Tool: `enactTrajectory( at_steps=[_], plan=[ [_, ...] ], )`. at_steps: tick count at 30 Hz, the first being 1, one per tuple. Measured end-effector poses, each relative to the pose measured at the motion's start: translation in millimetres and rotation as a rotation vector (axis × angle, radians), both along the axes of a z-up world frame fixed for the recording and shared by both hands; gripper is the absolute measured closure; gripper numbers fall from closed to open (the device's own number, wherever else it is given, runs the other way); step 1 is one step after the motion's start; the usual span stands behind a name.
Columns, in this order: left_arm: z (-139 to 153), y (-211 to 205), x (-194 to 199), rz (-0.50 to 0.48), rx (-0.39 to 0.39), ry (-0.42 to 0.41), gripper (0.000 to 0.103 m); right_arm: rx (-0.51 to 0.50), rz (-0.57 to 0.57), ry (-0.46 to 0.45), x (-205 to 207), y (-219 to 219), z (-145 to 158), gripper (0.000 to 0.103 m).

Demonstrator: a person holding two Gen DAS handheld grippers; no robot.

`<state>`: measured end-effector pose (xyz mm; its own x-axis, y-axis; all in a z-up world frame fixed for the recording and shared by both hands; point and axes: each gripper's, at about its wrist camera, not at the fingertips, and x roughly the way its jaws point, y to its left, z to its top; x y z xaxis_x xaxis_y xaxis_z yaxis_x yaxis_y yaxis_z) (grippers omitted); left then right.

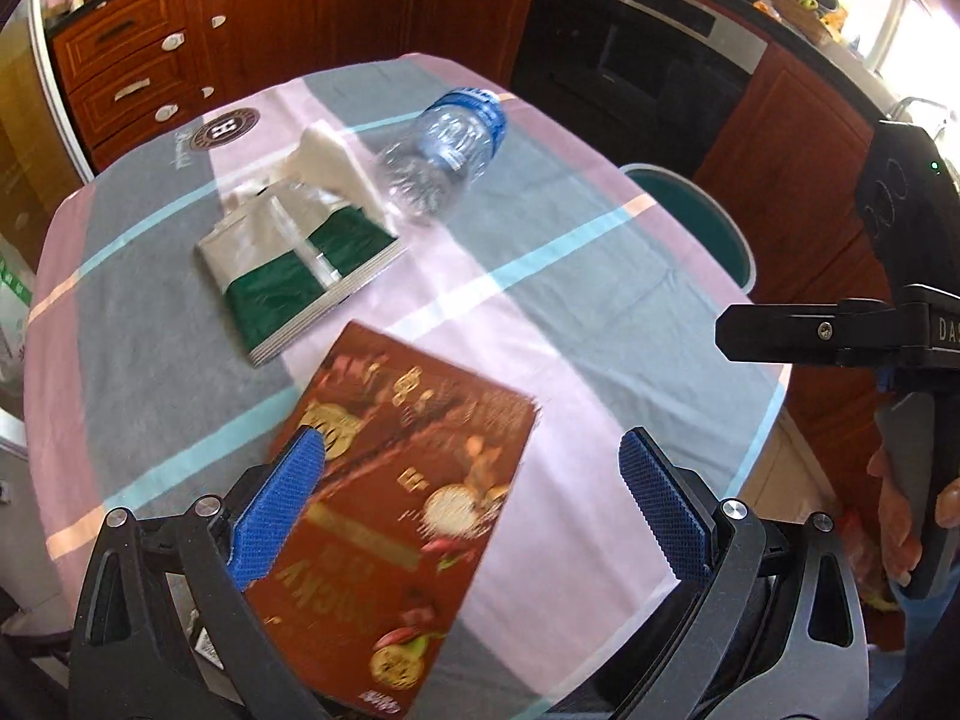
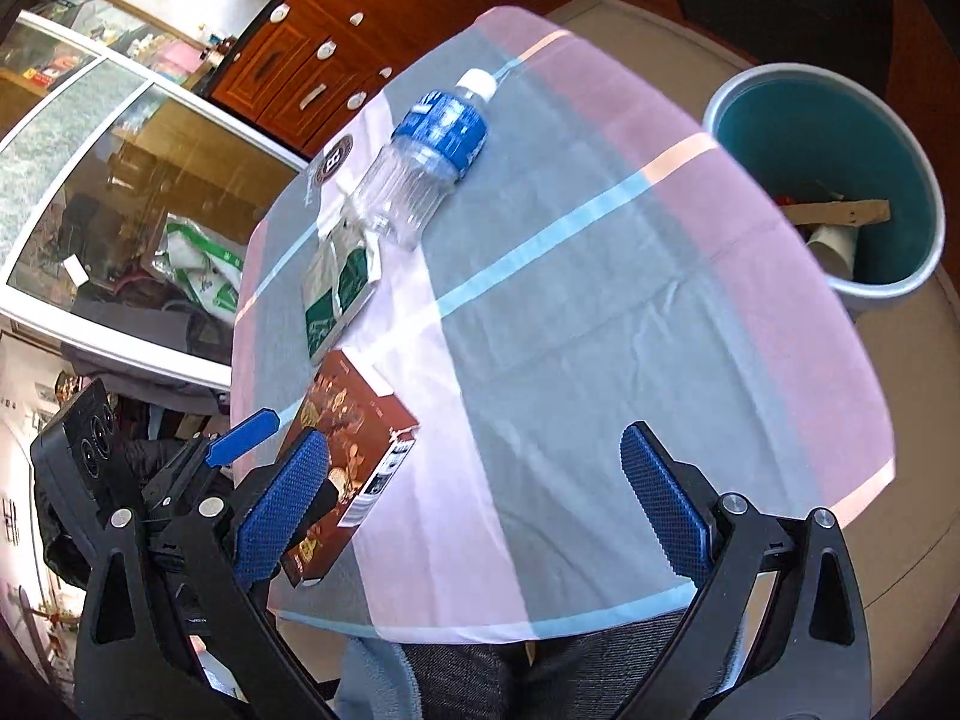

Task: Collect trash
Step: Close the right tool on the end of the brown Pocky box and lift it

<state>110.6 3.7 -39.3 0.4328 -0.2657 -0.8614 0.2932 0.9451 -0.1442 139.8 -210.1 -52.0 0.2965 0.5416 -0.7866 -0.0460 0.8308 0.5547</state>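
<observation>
A brown snack box (image 1: 408, 516) lies flat on the table near its front edge, also in the right wrist view (image 2: 351, 450). My left gripper (image 1: 474, 504) is open just above the box, its left pad over the box's corner. A green and silver packet (image 1: 300, 270) lies behind it, also in the right wrist view (image 2: 339, 294). An empty plastic bottle (image 1: 444, 150) with a blue label lies beyond, also in the right wrist view (image 2: 426, 150). Crumpled white paper (image 1: 324, 162) lies by the bottle. My right gripper (image 2: 474, 498) is open and empty over the front of the table.
A teal bin (image 2: 828, 180) holding cardboard and a white cup stands on the floor right of the table; its rim shows in the left wrist view (image 1: 690, 204). The striped tablecloth (image 2: 600, 300) covers the table. Wooden cabinets (image 1: 240, 30) and an oven (image 1: 630, 48) stand behind.
</observation>
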Motion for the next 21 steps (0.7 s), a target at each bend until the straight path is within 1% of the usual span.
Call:
enactTrajectory(
  at_steps=[5, 7, 10, 13, 16, 18, 21],
  plan=[
    [-8.4, 55.7, -9.5, 0.081, 0.041, -0.005, 0.004, -0.022, 0.101, 0.033, -15.2, 49.1, -13.2, 0.009],
    [-8.5, 74.5, -11.3, 0.110, 0.081, -0.020, 0.004, -0.026, 0.129, 0.050, -20.4, 64.0, -18.9, 0.009],
    [-11.7, 92.7, -11.8, 0.132, 0.147, -0.030, 0.005, -0.038, 0.163, 0.073, -25.2, 81.7, -25.3, 0.009],
    [-18.4, 103.8, -13.1, 0.132, 0.167, -0.023, 0.006, -0.058, 0.190, 0.086, -27.7, 97.1, -30.3, 0.009],
    [-28.8, 106.1, -14.2, 0.111, 0.191, -0.007, 0.009, -0.071, 0.209, 0.101, -27.8, 107.8, -33.4, 0.009],
    [-31.6, 108.1, -14.3, 0.105, 0.171, -0.015, 0.009, -0.079, 0.213, 0.105, -26.3, 112.5, -34.4, 0.009],
    [-33.6, 116.8, -9.7, 0.123, 0.148, -0.014, 0.009, -0.083, 0.213, 0.113, -24.4, 118.9, -35.7, 0.009]
  ],
)
